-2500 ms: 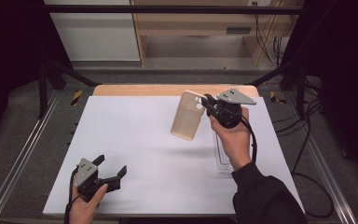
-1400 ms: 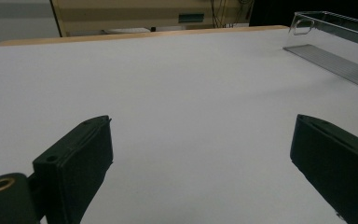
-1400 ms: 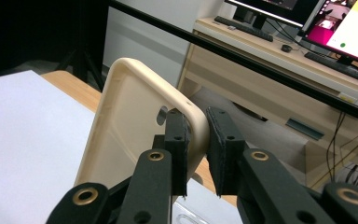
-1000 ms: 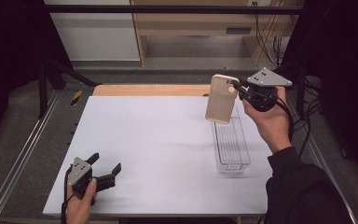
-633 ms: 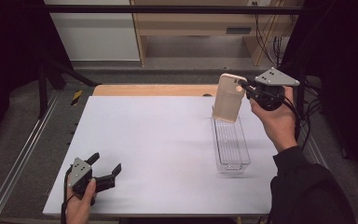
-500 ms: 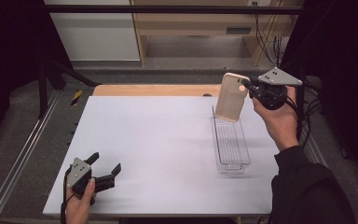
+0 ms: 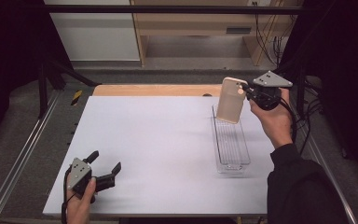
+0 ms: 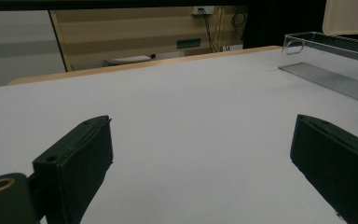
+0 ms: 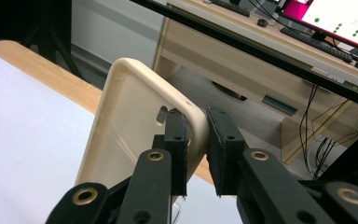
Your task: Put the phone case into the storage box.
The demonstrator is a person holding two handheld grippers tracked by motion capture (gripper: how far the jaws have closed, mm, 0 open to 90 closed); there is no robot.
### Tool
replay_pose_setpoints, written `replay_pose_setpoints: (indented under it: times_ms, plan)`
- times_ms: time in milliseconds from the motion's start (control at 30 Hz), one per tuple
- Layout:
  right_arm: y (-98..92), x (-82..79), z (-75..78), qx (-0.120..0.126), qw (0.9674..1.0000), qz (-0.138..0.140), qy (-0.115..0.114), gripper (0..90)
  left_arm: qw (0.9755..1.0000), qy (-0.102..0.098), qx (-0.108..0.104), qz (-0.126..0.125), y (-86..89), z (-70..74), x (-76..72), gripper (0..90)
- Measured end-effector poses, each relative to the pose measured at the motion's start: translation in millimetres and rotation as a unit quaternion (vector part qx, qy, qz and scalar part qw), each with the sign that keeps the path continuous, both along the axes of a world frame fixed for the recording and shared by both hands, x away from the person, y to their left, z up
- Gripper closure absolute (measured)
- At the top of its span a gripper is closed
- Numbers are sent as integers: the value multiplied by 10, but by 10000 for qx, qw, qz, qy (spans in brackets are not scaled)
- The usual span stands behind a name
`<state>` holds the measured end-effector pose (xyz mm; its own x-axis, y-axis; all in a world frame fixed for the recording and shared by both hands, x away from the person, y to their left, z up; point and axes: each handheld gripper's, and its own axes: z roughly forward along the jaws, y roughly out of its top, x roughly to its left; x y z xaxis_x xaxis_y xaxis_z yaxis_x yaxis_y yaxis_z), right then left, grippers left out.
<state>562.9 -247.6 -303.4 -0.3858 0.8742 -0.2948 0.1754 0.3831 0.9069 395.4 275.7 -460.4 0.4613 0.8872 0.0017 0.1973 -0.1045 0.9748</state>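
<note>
Two grippers work over a white table point(image 7: 158, 140), largest thing in the high view, w/ a strip of bare wood point(image 7: 149, 89) along its far edge. Next in size, a clear plastic tray point(image 7: 231, 144) lies lengthwise on the table's right side, long & narrow, ribbed floor; in the left gripper view its near end w/ a small handle loop shows at upper right point(image 8: 326, 65).

A beige phone case point(image 7: 231, 100) hangs in the air over the tray's far end, roughly upright, tilted a bit, camera cutout near its top. Its lower edge looks just above the tray rim; can't tell if they touch. Right gripper point(image 7: 248, 91) has it clamped at the upper corner by the cutout: in the right gripper view point(image 9: 196, 140) one pad sits inside the case, the other outside, wall pinched between. Case's open side faces that camera.

Left gripper point(image 7: 105, 165) sits low at the table's near left corner, well apart from tray & case, jaws spread wide, nothing between them; left gripper view point(image 8: 200, 172) confirms bare tabletop in the gap.
</note>
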Motion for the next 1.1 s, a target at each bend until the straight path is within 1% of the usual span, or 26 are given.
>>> replay_pose_setpoints:
  times_ms: [233, 567, 900, 1100]
  plan:
    - [30, 97, -116, -64, 9999, -26, 79, 788, 10000, -46, 19, -63, -15, 0, 0, 53]
    - [50, 199, -276, -140, 9997, -93, 185, 788, 9999, -17, 10, -116, -29, -5, 2, 52]
    - [80, 282, -373, -178, 9995, -131, 222, 788, 9999, 1, -1, -167, -39, -7, 4, 52]
    - [85, 333, -441, -245, 9992, -146, 271, 788, 9998, 7, -17, -180, -42, -9, 1, 52]
